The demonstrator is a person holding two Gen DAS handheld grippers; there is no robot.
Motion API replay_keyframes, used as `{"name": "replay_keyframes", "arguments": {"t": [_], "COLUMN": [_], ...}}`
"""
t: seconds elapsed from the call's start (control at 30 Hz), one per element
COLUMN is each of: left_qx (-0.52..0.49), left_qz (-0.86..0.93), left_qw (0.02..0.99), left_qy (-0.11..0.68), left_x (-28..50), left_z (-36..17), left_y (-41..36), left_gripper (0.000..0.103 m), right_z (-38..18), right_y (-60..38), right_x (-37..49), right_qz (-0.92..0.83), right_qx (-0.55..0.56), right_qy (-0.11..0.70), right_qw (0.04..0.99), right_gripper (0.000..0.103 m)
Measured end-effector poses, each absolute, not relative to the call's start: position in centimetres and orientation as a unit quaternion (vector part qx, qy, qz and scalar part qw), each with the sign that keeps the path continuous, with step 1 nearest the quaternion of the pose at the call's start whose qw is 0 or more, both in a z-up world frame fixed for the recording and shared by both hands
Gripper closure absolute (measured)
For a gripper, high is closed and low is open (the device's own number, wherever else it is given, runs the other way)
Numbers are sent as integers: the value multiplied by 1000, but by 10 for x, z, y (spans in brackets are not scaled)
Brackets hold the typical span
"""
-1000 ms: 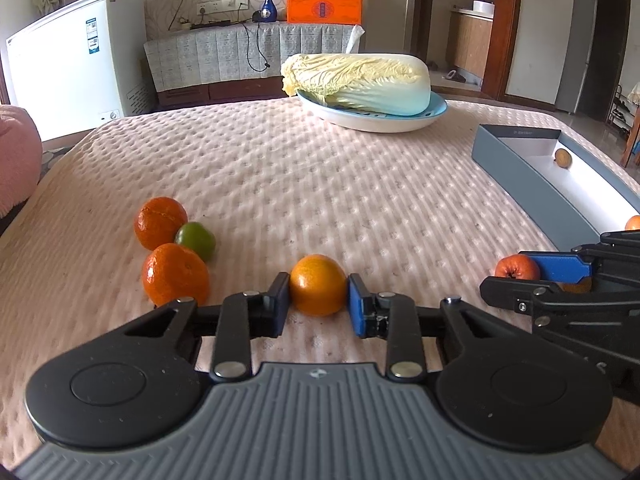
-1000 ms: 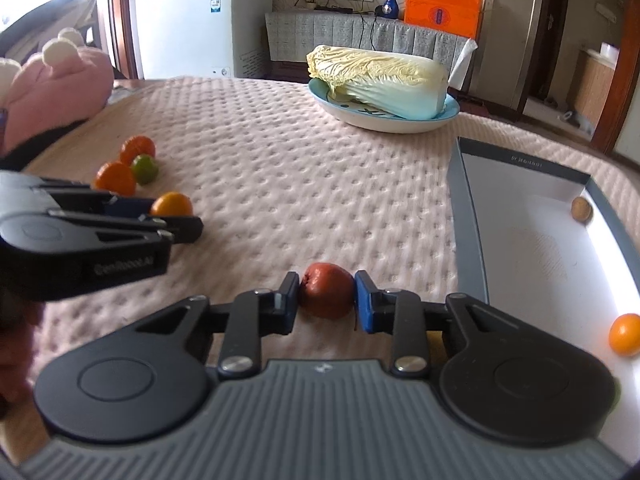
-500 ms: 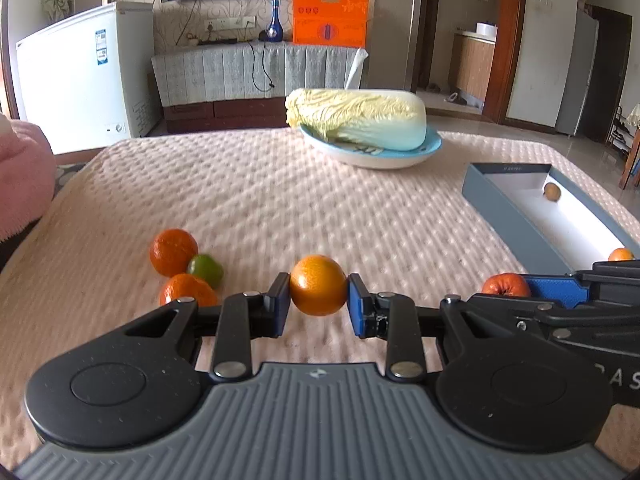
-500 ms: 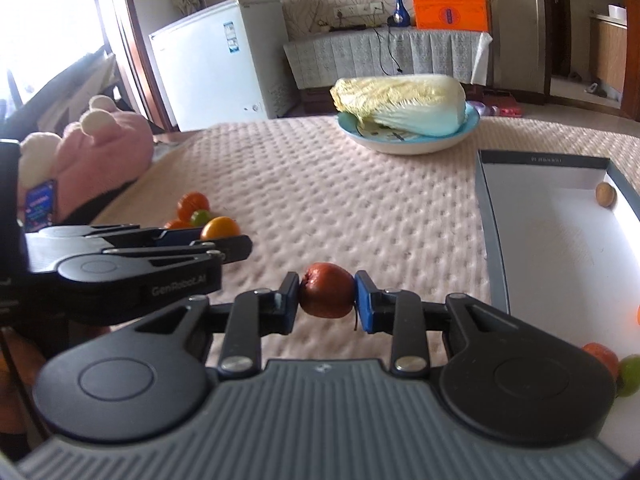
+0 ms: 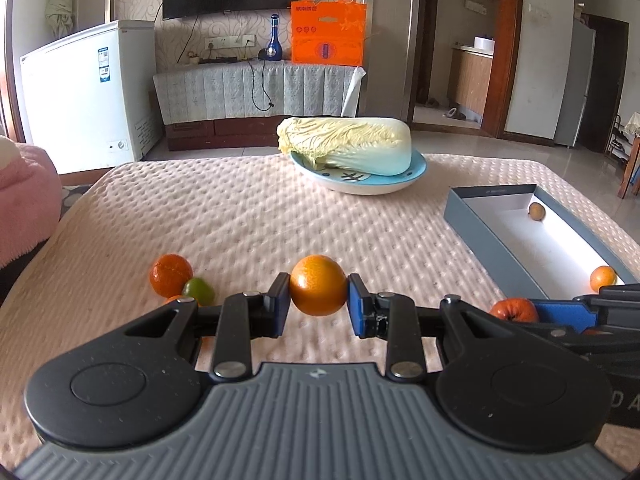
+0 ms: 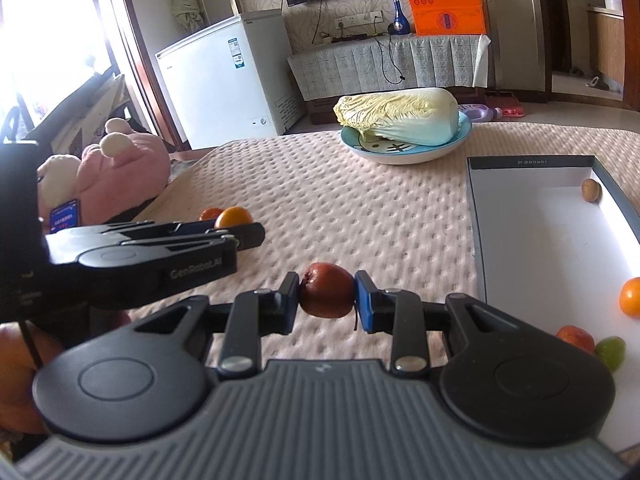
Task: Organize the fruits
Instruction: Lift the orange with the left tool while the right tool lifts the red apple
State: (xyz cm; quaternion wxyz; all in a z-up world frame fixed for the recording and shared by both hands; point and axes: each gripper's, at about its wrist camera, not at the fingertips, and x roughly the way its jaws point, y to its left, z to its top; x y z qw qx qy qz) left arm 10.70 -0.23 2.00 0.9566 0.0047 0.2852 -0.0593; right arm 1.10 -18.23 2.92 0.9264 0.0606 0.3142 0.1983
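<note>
Living-room furniture, a white chest freezer and a dark television stand behind a wide surface covered in a pale pink, dimpled quilted cloth (image 5: 256, 216).

At the centre of the left wrist view, the left gripper (image 5: 319, 304) has its two blue-padded jaws closed on a round, glossy orange (image 5: 318, 290), held clear above the cloth. At the centre of the right wrist view, the right gripper (image 6: 327, 300) has its jaws closed on a small, dark red, smooth-skinned fruit (image 6: 327, 295) with a thin stem hanging beneath it.

Moving outward in the left view, at nine o'clock from the held orange lie a dimpled tangerine (image 5: 171, 275) and a small green fruit (image 5: 197, 291), touching each other, with another orange fruit partly hidden behind the gripper arm. At three o'clock sits a shallow rectangular box (image 6: 474, 216) with grey walls and a white floor. Inside it are a small brown fruit (image 6: 591, 190) near the far corner, an orange fruit (image 6: 631, 296) by the right wall, and a red fruit (image 6: 575, 338) beside a green one (image 6: 610, 353) at the near end.

At twelve o'clock, a pale, crinkled napa cabbage (image 5: 346, 144) lies on a blue-rimmed plate (image 5: 416, 170).

Likely risks: both fruits are round and slick, so each could slip or roll from the flat pads. The two grippers are close together and could collide. A fruit dropped from height may bounce out of the shallow box.
</note>
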Motion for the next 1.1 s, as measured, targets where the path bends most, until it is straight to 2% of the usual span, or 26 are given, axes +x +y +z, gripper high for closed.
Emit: {"name": "replay_keyframes", "arguments": {"t": [1.1], "left_qx": [6], "left_qz": [-65], "left_qw": [957], "left_qy": [282], "left_x": [107], "left_z": [20], "left_y": [-8], "left_gripper": [68], "right_z": [24], "right_y": [-187], "right_x": [7], "right_qz": [203], "right_qx": [55], "right_qy": [325], "right_qw": [922], "right_gripper": [70]}}
